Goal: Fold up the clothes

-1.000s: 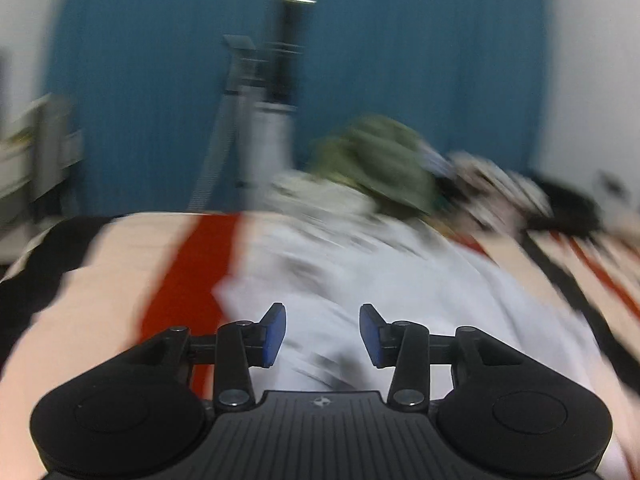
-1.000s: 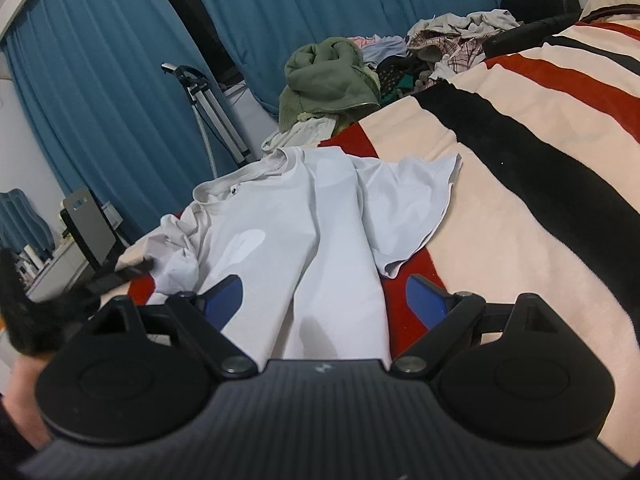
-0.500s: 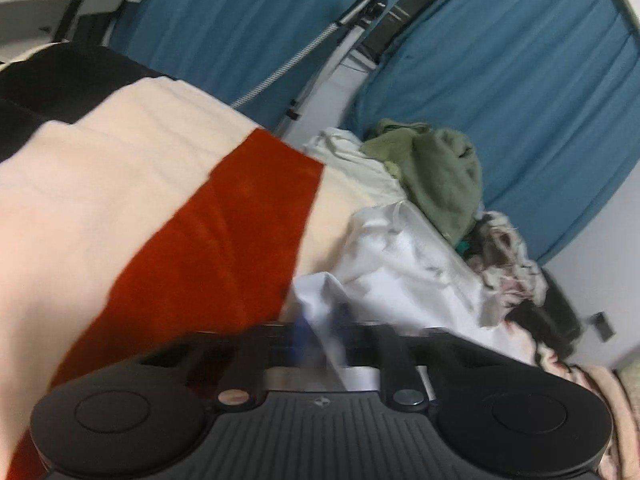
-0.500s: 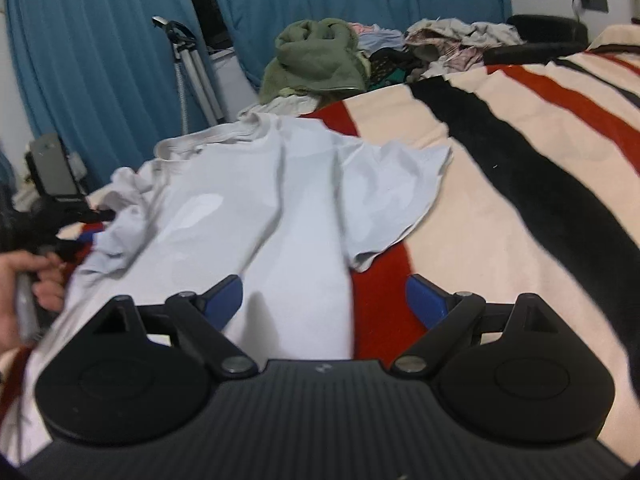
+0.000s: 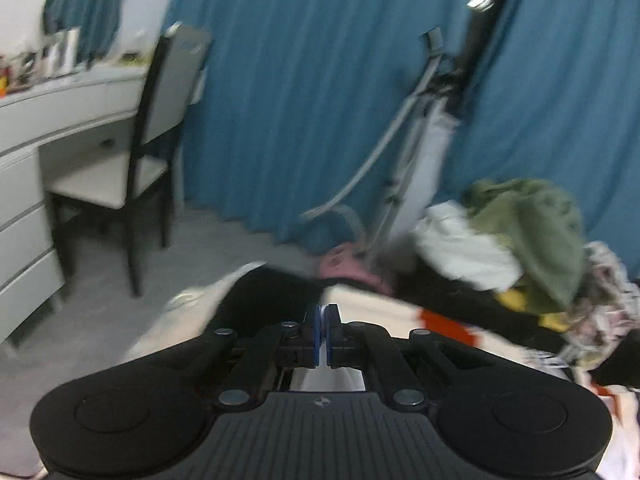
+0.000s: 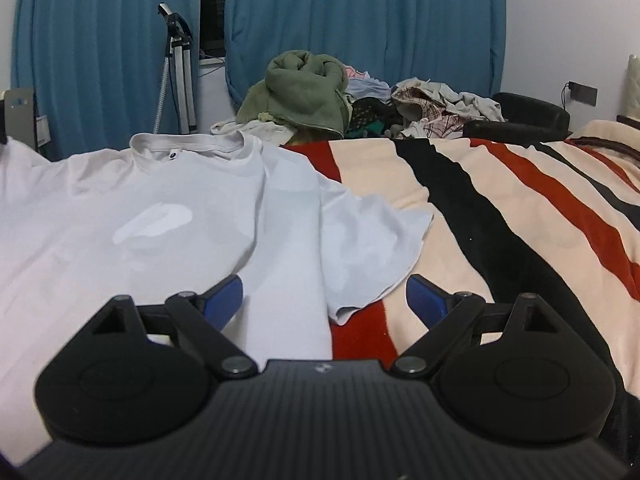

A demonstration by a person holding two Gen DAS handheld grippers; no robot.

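A white T-shirt point(image 6: 168, 220) lies spread on the striped blanket point(image 6: 500, 216), collar at the far side, one sleeve point(image 6: 372, 240) spread out to the right. My right gripper point(image 6: 324, 300) is open and empty, low over the shirt's near right side by that sleeve. My left gripper point(image 5: 321, 330) is shut on white shirt fabric point(image 5: 328, 378), which shows behind the closed pads. It points toward the bed's edge and the curtain.
A heap of clothes topped by a green garment point(image 6: 308, 88) sits at the bed's far end, also in the left wrist view point(image 5: 532, 236). A garment steamer stand point(image 6: 176, 64) is by the blue curtains point(image 6: 360, 20). A chair point(image 5: 148, 152) and white desk point(image 5: 28, 128) stand left.
My left gripper has closed on the shirt's fabric and swung left toward the bed's edge. The shirt's left side has been pulled out flatter. My right gripper stayed open, shifting slightly.
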